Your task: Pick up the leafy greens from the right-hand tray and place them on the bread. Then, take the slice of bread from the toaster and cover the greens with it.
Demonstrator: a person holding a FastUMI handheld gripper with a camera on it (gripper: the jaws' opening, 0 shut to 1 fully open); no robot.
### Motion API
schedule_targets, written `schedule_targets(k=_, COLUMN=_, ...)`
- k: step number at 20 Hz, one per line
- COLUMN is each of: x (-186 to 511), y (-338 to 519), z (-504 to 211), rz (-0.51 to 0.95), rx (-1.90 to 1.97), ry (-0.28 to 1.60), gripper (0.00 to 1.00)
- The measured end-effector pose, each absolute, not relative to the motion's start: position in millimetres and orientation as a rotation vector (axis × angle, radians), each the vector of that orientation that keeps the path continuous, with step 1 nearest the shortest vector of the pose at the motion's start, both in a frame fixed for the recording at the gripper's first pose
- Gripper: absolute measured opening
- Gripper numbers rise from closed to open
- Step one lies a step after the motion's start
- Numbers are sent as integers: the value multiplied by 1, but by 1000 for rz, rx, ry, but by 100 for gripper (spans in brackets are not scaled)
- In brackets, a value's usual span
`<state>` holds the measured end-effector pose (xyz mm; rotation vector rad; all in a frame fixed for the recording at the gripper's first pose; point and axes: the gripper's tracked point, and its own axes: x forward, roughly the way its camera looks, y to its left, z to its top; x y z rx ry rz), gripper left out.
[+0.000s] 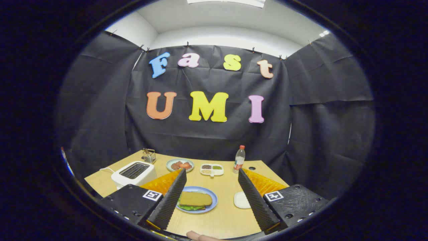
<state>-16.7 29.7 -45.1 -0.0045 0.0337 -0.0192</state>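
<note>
A blue plate (pixel 211 204) lies on the wooden table between my fingers, nearer the left one. On it a brown bread slice (pixel 196 198) covers leafy greens (pixel 191 208), whose green edge shows under the slice's near side. My gripper (pixel 212 175) is open and raised above the table, nothing between its fingers. The white toaster (pixel 133 173) stands beyond the left finger; I see no bread standing up from its slot. A small white tray (pixel 241 200) lies by the right finger, partly hidden by it, with nothing visible on it.
Beyond the plate stand a teal dish with reddish food (pixel 180 164), a white divided dish of seasonings (pixel 212 169) and a bottle with a red cap (pixel 239 159). A small wire holder (pixel 149 155) sits behind the toaster. A fingertip (pixel 200 236) shows at the table's near edge.
</note>
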Motion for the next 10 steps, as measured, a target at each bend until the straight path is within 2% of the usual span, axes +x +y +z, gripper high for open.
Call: schedule_targets(k=10, x=-36, y=14, z=-39, rz=-26, rx=4, ry=-1, gripper=95)
